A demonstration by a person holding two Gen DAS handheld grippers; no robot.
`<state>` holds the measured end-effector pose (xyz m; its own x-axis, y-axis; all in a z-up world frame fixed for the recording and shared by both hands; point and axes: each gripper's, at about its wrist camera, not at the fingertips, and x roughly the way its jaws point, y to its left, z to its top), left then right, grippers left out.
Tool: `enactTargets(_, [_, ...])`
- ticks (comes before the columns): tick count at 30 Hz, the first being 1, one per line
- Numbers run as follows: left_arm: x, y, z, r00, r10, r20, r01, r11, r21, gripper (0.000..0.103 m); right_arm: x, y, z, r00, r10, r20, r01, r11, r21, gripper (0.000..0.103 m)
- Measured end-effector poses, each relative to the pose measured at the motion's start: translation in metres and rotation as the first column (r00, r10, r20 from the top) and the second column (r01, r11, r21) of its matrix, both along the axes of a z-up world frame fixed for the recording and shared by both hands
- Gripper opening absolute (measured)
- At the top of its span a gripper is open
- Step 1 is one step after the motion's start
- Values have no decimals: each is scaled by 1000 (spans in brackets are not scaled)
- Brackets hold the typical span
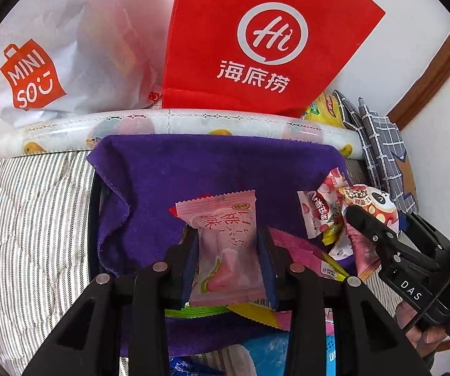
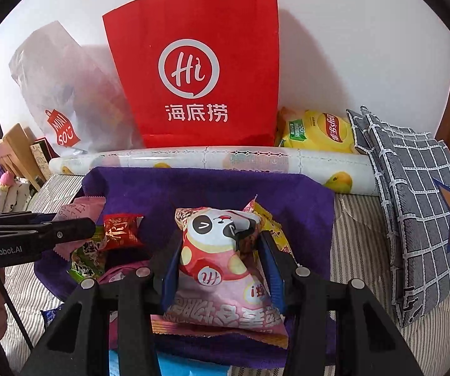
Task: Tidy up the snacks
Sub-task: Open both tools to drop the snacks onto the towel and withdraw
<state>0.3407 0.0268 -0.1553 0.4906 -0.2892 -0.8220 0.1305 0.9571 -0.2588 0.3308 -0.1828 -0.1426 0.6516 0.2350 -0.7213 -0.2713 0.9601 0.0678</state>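
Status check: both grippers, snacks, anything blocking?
Left gripper shut on peach packet. Right gripper shut on panda packet. Both over purple cloth. Loose snacks beneath; no blockers.

- Illumination: bright, even, diffuse in both views; source direction cannot be determined.
- Shadows: soft shadow on the white wall (image 2: 350,47) right of the red paper bag (image 2: 200,72); dim under the purple cloth (image 1: 162,169) folds.
- Glare: mild sheen on the patterned roll (image 2: 256,158) (plastic wrap).
- Distortion: strong fisheye bowing; black vignette at all corners.
- Focus: centres sharp; lower foreground and edges soft.
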Motion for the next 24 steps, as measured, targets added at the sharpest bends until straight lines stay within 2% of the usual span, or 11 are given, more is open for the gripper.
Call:
enactTargets(14, [2,-7,-7,1000,-11,-29,11,1000,5,37,-2,-2,1,1000,-8,7,8,1000,-11,46])
enactTargets(19, [-8,-8,3,1000,-5,-6,5,1000,22,56,-13,-7,13,999,-25,27,25,1000,-7,50])
enactTargets(21, [-15,-9,9,1000,-2,13,2,999,33,57,-20,-11,20,998,-41,46,41,999,-1,55])
enactTargets(24, [-26,-9,16,1000,-1,20,0,999,42,57,-30,-16,29,997,-62,55,61,998,10,55])
